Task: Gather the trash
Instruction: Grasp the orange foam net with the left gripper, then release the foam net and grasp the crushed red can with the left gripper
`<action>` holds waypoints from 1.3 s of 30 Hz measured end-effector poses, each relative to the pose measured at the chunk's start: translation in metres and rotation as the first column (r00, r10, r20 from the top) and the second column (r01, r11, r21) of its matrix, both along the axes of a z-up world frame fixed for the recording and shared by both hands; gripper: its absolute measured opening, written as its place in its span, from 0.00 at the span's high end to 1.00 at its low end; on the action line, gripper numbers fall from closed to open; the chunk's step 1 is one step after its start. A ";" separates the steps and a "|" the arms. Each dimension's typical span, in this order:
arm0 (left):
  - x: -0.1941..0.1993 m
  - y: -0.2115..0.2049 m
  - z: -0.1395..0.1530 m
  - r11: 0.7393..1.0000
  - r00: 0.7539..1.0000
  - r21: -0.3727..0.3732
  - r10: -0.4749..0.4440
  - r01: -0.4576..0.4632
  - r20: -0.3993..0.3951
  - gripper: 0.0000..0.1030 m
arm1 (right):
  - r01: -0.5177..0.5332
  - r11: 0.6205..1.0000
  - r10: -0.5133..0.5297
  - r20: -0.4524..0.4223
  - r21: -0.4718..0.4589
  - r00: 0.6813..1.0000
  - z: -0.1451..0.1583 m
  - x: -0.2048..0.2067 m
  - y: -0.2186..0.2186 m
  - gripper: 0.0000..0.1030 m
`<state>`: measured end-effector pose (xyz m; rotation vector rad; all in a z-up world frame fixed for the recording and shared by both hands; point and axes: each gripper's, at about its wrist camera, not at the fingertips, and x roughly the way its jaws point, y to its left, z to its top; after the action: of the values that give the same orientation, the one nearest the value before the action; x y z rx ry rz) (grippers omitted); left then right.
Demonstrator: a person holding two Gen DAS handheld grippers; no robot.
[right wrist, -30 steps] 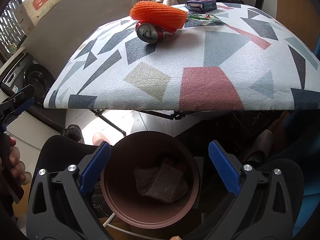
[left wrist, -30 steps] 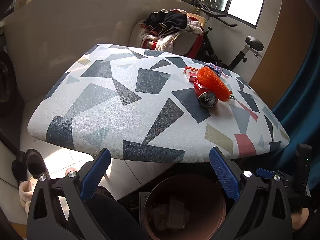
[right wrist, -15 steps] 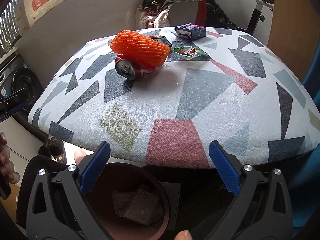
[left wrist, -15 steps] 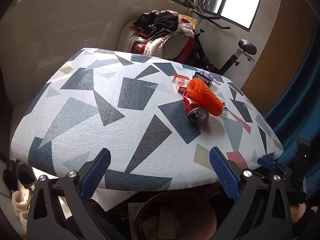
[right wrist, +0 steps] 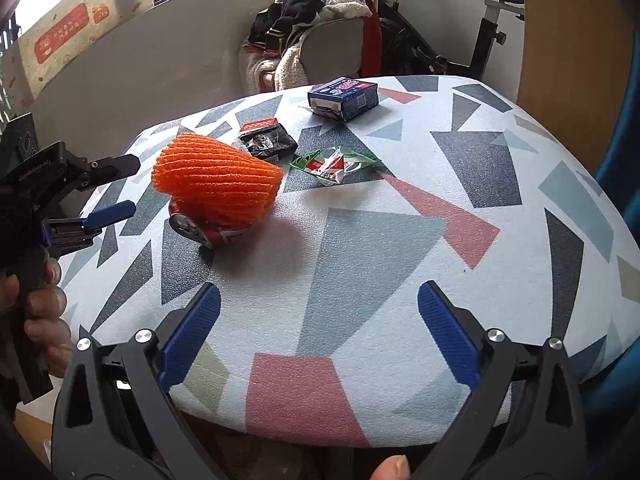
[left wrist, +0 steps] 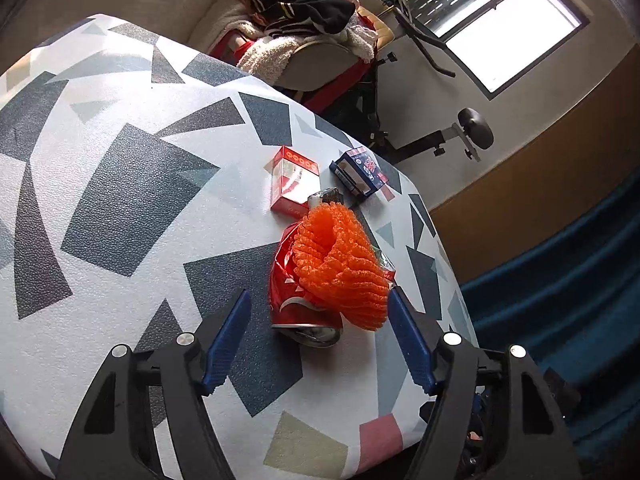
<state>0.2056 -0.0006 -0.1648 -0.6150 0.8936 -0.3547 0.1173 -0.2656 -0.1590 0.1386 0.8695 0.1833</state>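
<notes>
A crushed red can point(left wrist: 298, 304) lies on the patterned table point(left wrist: 120, 208) with an orange foam net point(left wrist: 340, 268) draped over it. My left gripper point(left wrist: 316, 312) is open, its jaws on either side of the can and net, empty. Behind them lie a red carton point(left wrist: 292, 180), a blue box point(left wrist: 358, 170) and a black packet point(right wrist: 268, 142). In the right wrist view the net point(right wrist: 218, 178), the can point(right wrist: 204, 232), a green wrapper point(right wrist: 334, 164) and the blue box point(right wrist: 344, 96) show. My right gripper point(right wrist: 320, 328) is open and empty above the table's near edge. The left gripper point(right wrist: 108, 188) shows at left.
A chair piled with clothes point(left wrist: 304, 20) and an exercise bike point(right wrist: 492, 20) stand behind the table. A blue curtain point(left wrist: 560, 280) hangs to the right. The table's near edge point(right wrist: 312, 436) is just under my right gripper.
Both grippers have risen from over the brown bin below the table edge and moved forward over the tabletop. The left gripper now brackets the can and net. The bin is out of view.
</notes>
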 end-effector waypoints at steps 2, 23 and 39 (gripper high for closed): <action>0.016 -0.003 -0.004 0.999 1.000 -0.032 0.004 -0.004 -0.014 0.34 | 0.003 1.000 -0.003 -0.003 -0.010 1.000 -0.004 0.001 -0.001 0.06; 0.021 -0.009 0.040 0.991 0.974 0.126 -0.080 0.054 0.210 0.76 | -0.162 0.975 0.167 0.016 -0.154 0.986 -0.009 0.010 0.023 0.06; 0.020 0.020 -0.008 0.993 0.996 0.079 -0.089 0.086 0.029 0.69 | -0.220 0.966 0.220 -0.016 -0.132 0.975 -0.014 0.016 0.052 0.06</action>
<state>0.2255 0.0192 -0.1732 -0.4983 0.9010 -0.4056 0.1337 -0.2138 -0.1731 -0.0837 0.8949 0.3322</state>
